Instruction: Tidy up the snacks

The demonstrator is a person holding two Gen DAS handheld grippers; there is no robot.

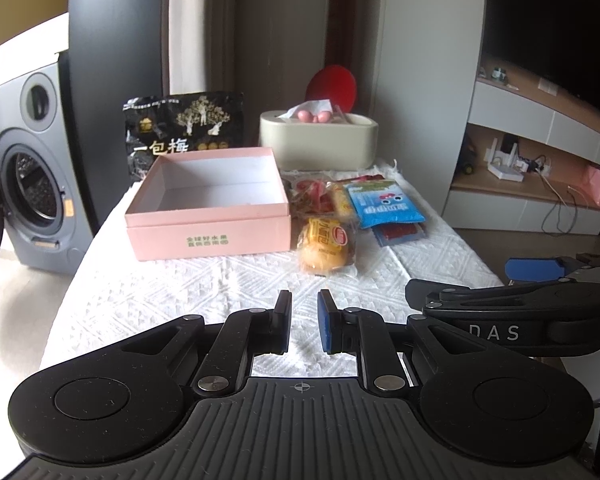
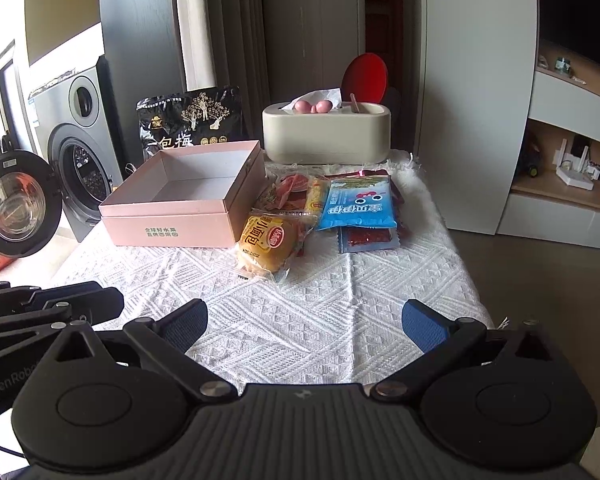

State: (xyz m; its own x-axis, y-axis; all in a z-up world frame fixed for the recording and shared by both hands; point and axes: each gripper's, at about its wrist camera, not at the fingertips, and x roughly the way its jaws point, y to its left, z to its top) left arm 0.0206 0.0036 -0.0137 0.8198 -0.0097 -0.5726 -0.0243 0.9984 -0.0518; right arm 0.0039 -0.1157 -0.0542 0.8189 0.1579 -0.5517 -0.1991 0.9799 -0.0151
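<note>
Centrally on the surface (image 2: 284,320), empty pink box (image 2: 188,204) printed in green Chinese characters, black bag (image 1: 184,128) reading 一包梅 behind it, bun packet (image 2: 268,246) and blue sachet (image 2: 358,204) just beside — left gripper (image 1: 304,320) narrowly parted, grasping nothing, right gripper (image 2: 304,324) spread wide, "GenRobo" lettering on the left gripper's body.

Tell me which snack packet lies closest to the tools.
The yellow bun packet, at the front of the pile beside the pink box; the blue packet lies farther back.

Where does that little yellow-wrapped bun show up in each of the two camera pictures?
Left wrist view: the yellow-wrapped bun lies just right of centre on the white cloth, by the front right corner of the pink box.
Right wrist view: the bun lies left of centre, again at the pink box's front right corner.
Shared landmark: the blue snack packet lies to the bun's right in both.
</note>
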